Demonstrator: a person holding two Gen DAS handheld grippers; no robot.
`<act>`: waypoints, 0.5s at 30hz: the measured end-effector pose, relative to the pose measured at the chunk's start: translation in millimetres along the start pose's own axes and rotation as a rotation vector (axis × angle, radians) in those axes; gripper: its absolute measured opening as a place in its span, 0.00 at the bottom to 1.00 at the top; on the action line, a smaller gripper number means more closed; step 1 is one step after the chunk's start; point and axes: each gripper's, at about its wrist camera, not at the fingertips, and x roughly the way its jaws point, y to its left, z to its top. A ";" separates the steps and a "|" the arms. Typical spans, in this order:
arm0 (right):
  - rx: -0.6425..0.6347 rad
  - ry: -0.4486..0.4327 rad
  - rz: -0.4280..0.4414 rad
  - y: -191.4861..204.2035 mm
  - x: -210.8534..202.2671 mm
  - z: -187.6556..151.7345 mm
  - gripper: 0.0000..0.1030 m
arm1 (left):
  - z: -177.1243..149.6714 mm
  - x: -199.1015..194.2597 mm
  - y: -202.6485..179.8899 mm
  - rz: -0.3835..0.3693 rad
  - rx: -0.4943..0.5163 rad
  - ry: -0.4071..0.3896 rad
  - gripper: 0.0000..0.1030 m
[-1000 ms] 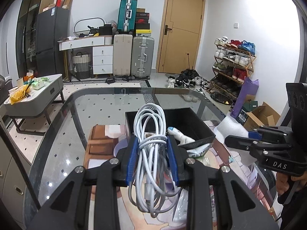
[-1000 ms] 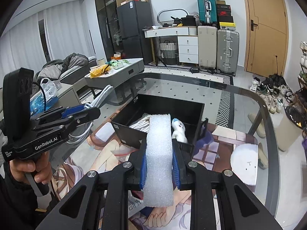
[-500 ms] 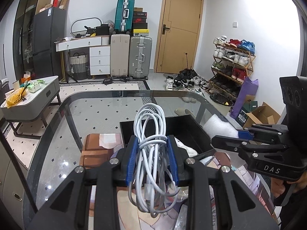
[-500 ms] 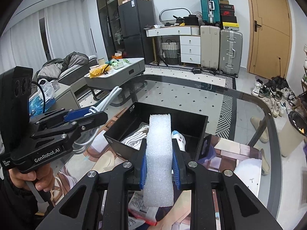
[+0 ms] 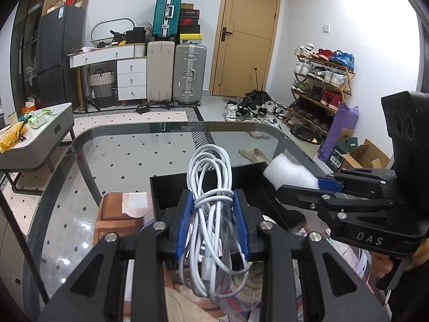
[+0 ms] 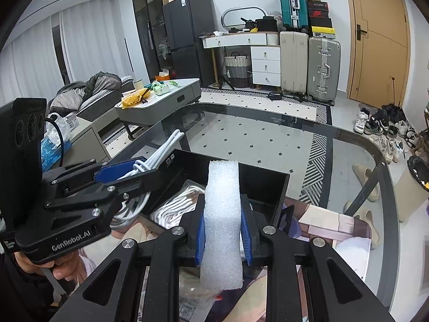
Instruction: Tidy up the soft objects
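My left gripper [image 5: 213, 222] is shut on a coiled white cable [image 5: 211, 187] and holds it above the near edge of a black open box [image 5: 166, 187]. My right gripper [image 6: 222, 230] is shut on a white foam block [image 6: 222, 214] held upright over the box [image 6: 278, 187]. In the right wrist view the left gripper [image 6: 134, 171] with the cable [image 6: 163, 147] is at the left of the box. In the left wrist view the right gripper [image 5: 308, 185] with the foam [image 5: 287, 173] is over the box's right side. White cords [image 6: 177, 206] lie inside the box.
The box stands on a glass table [image 5: 120, 161] with a printed mat [image 5: 115, 214] under it. Loose papers and packets [image 6: 193, 295] lie on the mat near me. Suitcases [image 5: 187, 75], a shoe rack [image 5: 321, 86] and a low coffee table [image 6: 161, 102] stand beyond the table.
Both grippers have moved forward and over the black box, each still holding its object. The box has come nearer and lower in both views.
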 end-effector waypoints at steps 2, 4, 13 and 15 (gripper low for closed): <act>-0.002 0.007 -0.003 -2.1 6.9 1.9 0.22 | 0.5 5.9 -0.6 0.000 0.001 0.009 0.28; -0.003 0.015 0.002 -5.9 13.8 2.8 0.22 | 1.2 10.6 -0.6 -0.001 0.001 0.014 0.28; 0.003 0.040 0.020 -12.8 42.8 11.3 0.22 | 0.6 28.8 -0.8 0.000 0.000 0.044 0.28; 0.003 0.045 0.019 -13.0 48.1 12.1 0.22 | 0.2 31.9 0.4 -0.001 0.001 0.049 0.28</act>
